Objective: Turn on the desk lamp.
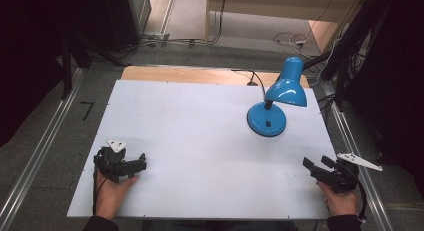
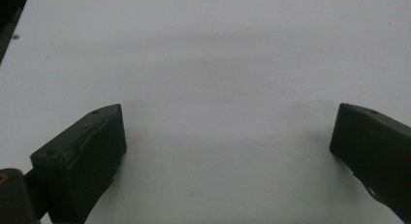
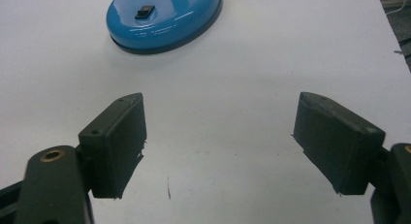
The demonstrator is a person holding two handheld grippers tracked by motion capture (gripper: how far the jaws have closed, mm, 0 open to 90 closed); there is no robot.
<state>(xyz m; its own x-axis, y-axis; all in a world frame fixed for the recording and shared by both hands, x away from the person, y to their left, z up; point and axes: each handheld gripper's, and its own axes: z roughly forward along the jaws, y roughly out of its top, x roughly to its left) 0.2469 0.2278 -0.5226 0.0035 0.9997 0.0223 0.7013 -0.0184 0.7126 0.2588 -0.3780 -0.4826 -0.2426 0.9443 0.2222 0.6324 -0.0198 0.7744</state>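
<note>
Both hand-held grippers (image 1: 142, 163) (image 1: 315, 166) agape, blue lamp (image 1: 276, 98) shade angled down-left

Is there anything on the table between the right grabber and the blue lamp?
No. Between the right gripper and the blue lamp lies just bare white table; the right gripper view and the high view both show that.

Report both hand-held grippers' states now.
Left hand-held gripper: open, jaws wide apart, holding nothing.
Right hand-held gripper: open, holding nothing, aimed toward the blue lamp's base.
</note>
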